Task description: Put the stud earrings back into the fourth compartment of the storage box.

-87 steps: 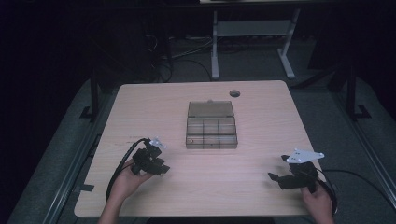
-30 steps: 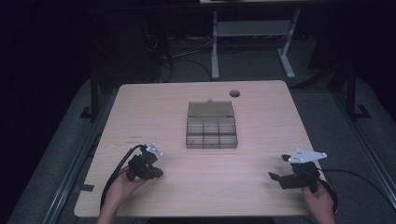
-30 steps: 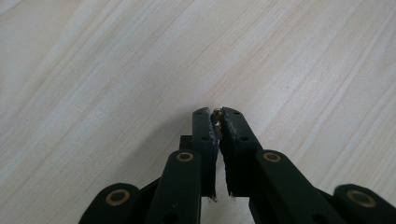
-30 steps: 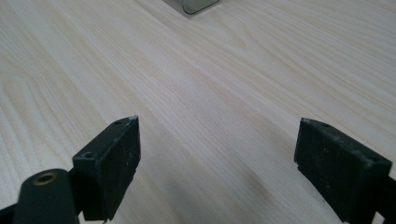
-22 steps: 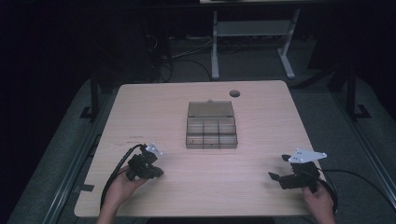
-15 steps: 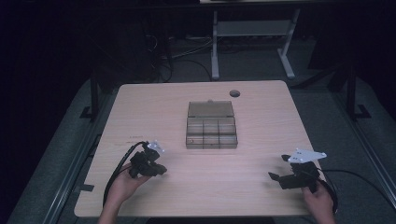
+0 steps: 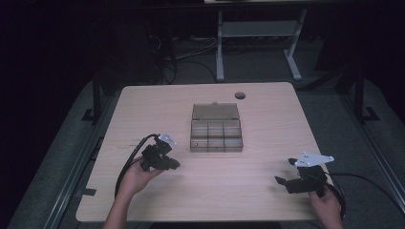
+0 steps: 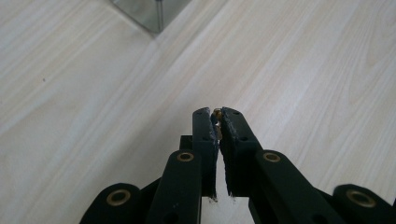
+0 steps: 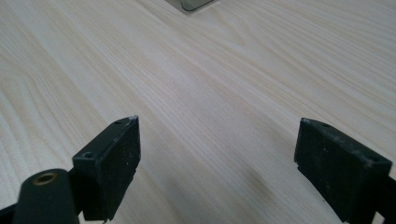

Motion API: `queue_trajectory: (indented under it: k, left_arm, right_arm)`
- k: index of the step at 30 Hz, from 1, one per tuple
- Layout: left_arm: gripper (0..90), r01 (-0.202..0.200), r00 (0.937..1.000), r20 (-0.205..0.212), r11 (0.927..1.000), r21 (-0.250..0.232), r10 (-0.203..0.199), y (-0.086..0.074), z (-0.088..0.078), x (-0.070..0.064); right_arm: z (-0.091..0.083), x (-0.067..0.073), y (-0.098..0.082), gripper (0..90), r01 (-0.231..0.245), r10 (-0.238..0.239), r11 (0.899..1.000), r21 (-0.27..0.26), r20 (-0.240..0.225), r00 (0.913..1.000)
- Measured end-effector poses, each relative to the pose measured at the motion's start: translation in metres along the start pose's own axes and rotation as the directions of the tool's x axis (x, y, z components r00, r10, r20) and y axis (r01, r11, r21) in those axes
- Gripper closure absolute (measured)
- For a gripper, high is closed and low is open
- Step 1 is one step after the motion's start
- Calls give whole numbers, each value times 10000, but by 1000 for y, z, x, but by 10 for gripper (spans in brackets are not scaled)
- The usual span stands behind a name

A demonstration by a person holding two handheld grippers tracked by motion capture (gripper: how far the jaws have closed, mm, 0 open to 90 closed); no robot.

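Brass bit point(image 8: 217, 112) pinched in left gripper point(image 8: 215, 114) jaws — unmarked.

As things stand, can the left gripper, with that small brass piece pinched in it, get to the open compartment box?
Probably yes. The left gripper is shut on the small brass piece, and bare table lies between it and the compartment box, whose lid stands open.

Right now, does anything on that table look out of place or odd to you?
Nothing looks spilled or broken. The clear compartment box sits square mid-table with its lid open. One small oddity: the left claw pinches a tiny brass-coloured piece at its tips.
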State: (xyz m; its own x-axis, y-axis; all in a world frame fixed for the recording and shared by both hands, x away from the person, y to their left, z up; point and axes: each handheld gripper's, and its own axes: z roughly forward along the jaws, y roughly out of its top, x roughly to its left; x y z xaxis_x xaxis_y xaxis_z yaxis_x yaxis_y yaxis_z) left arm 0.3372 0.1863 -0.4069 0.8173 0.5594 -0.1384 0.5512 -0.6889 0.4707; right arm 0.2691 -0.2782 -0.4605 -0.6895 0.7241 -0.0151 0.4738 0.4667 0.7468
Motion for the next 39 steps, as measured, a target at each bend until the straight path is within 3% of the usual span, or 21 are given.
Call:
queue_trajectory:
  k: [9,17,24,27,34,39]
  left_arm:
    - [845,-349,9993,109,9992,-194,351,35,-2,1]
    - [845,-355,9992,202,9993,-125,358,55,4,6]
    - [845,-502,9987,133,9987,129,500,79,10,8]
    - [845,-374,9993,101,9990,249,372,88,15,11]
    - [846,-267,9996,43,9987,428,265,102,25,16]
    - [845,-218,9998,-21,9965,809,220,111,35,23]
  right_arm:
    - [1,1,0,141,35,-35,10000,18,-68,10000]
    - [1,1,0,141,-15,16,10000,65,-122,9999]
    - [1,1,1,141,-19,19,10000,11,-160,9999]
    - [1,1,1,141,-47,47,10000,3,-202,9998]
    - [1,1,1,141,0,0,10000,-4,-241,9997]
    - [0,1,1,141,79,-81,9999,-73,-232,9997]
